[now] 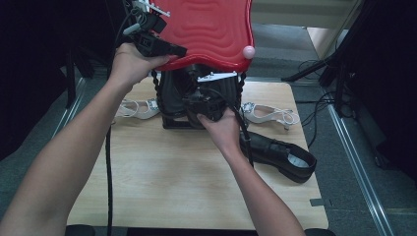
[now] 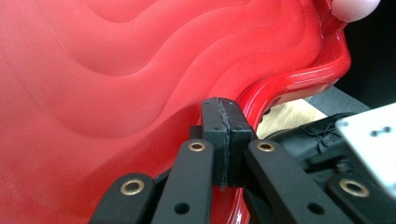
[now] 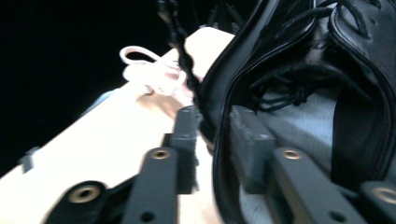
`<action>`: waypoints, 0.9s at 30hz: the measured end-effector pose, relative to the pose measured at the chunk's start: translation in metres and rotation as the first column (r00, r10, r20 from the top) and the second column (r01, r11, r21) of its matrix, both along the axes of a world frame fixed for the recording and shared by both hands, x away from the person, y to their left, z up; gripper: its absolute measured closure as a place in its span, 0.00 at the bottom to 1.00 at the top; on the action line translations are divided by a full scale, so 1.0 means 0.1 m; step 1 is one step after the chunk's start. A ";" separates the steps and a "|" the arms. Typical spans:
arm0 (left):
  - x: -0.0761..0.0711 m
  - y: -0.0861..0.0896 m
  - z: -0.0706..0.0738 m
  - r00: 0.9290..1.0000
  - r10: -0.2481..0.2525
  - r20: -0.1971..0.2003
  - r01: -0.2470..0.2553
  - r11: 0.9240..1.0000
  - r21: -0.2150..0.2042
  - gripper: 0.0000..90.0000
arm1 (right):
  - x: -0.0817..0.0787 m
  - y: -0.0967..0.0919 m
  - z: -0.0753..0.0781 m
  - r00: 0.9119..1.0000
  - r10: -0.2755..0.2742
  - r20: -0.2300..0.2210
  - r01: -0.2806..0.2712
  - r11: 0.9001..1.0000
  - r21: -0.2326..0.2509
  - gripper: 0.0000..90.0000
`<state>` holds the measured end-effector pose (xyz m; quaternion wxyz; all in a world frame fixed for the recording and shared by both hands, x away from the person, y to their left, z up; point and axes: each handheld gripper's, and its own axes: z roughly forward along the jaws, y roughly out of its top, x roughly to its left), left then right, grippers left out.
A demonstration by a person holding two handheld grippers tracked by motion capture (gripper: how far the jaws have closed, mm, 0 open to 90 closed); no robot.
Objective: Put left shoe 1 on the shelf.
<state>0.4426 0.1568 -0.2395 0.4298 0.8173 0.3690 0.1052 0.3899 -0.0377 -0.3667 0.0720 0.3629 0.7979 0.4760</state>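
Note:
A red lid [image 1: 206,29] with a wavy surface is held up and tilted over the far side of the table. My left gripper [image 1: 178,50] is shut on its near left rim, and in the left gripper view the pads [image 2: 222,140] meet at the red lid's [image 2: 116,93] edge. Beneath the lid stands a black laced shoe [image 1: 172,96] in a dark box. My right gripper [image 1: 196,104] reaches into it. In the right gripper view its jaws [image 3: 215,140] straddle the black shoe's [image 3: 289,56] collar wall, one pad inside and one outside, pressing on it.
A second black shoe [image 1: 280,155] lies at the wooden table's [image 1: 172,177] right side. White strappy sandals lie left [image 1: 140,108] and right [image 1: 270,114] of the box. Black chains [image 1: 155,83] hang from the lid, and a pink knob [image 1: 249,51] sits at its corner. Cables and stands cross the floor at right.

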 end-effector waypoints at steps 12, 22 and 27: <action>0.00 -0.01 0.00 1.000 0.001 0.000 -0.001 1.000 0.002 1.00 | -0.43 -0.28 -0.03 0.998 0.052 0.033 -0.051 0.999 -0.019 1.00; -0.01 -0.01 0.00 1.000 0.003 0.009 -0.003 1.000 0.004 1.00 | -0.45 -0.48 -0.40 0.996 0.085 0.011 -0.085 0.995 -0.043 1.00; -0.01 -0.01 0.00 1.000 0.000 0.009 0.000 1.000 0.005 1.00 | -0.40 -0.53 -0.53 0.998 0.064 -0.009 -0.064 0.997 -0.045 1.00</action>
